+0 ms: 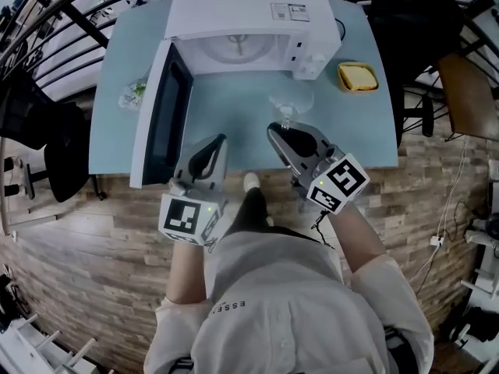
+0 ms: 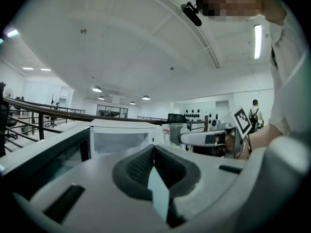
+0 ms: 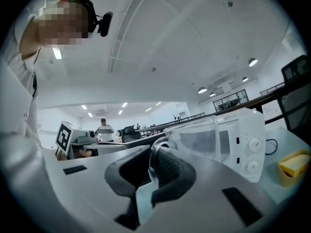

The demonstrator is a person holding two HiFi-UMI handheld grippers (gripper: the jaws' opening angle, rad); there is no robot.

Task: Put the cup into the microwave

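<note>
A clear glass cup (image 1: 291, 100) hangs just above the blue table (image 1: 234, 107), in front of the white microwave (image 1: 242, 6). The microwave's door (image 1: 160, 119) stands open to the left and shows the cavity (image 1: 234, 51). My right gripper (image 1: 277, 129) is shut on the cup's handle. In the right gripper view the glass handle (image 3: 151, 165) sits between the dark pads, with the cup (image 3: 194, 139) ahead and the microwave (image 3: 240, 140) behind it. My left gripper (image 1: 220, 139) is shut and holds nothing, beside the door. The left gripper view shows its jaws (image 2: 154, 149) meeting, with the cup (image 2: 173, 132) to the right.
A small yellow dish (image 1: 357, 76) sits right of the microwave on the table, also seen as a yellow dish (image 3: 294, 165) in the right gripper view. A crumpled clear bag (image 1: 134, 92) lies left of the door. Black chairs (image 1: 47, 146) flank the table; its near edge is under my grippers.
</note>
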